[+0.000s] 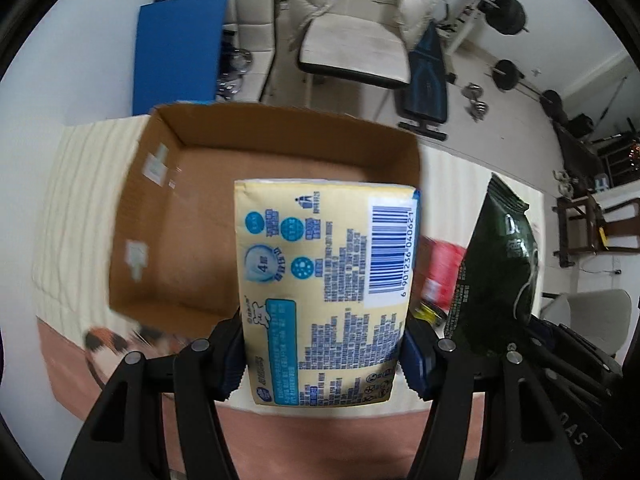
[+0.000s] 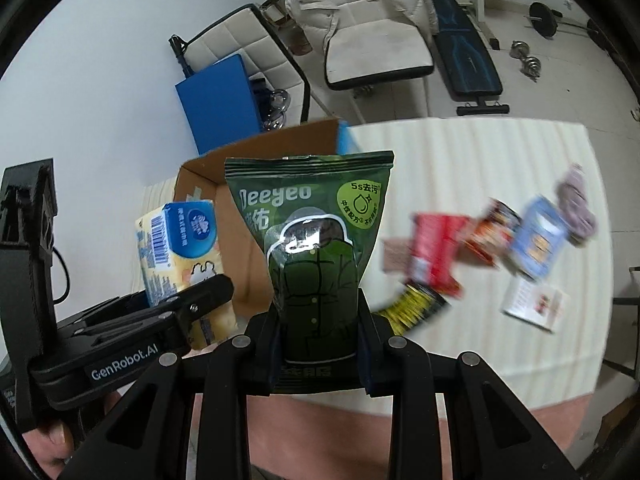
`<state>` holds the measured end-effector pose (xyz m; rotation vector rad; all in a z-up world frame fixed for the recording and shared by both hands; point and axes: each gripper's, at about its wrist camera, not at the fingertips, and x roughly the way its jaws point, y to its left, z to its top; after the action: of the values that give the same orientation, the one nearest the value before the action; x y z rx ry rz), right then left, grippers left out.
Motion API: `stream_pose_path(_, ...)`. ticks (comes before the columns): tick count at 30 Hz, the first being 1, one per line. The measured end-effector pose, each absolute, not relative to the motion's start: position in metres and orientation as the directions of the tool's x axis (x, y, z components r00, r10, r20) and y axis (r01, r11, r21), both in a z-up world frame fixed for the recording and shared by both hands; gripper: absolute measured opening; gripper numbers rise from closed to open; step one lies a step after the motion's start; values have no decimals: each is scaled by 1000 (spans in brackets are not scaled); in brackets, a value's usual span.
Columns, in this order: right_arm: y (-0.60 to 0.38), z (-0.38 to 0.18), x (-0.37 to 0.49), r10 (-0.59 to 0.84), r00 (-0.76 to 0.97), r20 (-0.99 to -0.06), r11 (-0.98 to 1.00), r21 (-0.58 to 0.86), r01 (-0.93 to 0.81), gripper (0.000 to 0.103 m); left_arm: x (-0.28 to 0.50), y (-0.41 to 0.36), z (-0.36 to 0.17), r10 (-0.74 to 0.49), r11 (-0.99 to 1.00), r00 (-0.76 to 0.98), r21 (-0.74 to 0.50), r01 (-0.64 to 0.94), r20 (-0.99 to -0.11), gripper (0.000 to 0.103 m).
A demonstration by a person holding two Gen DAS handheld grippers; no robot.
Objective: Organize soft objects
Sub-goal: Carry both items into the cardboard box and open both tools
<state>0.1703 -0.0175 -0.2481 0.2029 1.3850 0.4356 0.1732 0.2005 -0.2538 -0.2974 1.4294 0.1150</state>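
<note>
We are carrying a yellow tissue pack (image 1: pixel 326 292) in the left claw (image 1: pixel 324 356) and a green wipes pouch (image 2: pixel 314 256) clamped in the right claw (image 2: pixel 320 344) toward the empty cardboard box (image 1: pixel 160 208); several packets (image 2: pixel 436 256) are still lying on the surface (image 2: pixel 460 152).

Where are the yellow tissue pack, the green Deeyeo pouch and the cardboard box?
yellow tissue pack (image 1: pixel 324 280), left wrist view, printed back face.
green Deeyeo pouch (image 2: pixel 312 248), right wrist view, front face.
cardboard box (image 1: pixel 276 124), left wrist view, far wall rim.
</note>
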Motion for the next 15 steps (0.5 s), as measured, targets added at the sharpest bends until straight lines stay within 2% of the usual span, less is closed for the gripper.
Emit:
stream_pose_path(7,84,-313,221,356,54,-933,926,345,-150,31,220,266,-307,-100,958,72,-116,-262,-992,60)
stream_pose_path(15,131,-386,246,287,-4,-958,949,285,-132,31,244,294,-368,-184,953,-15,-175,-247,-983,60)
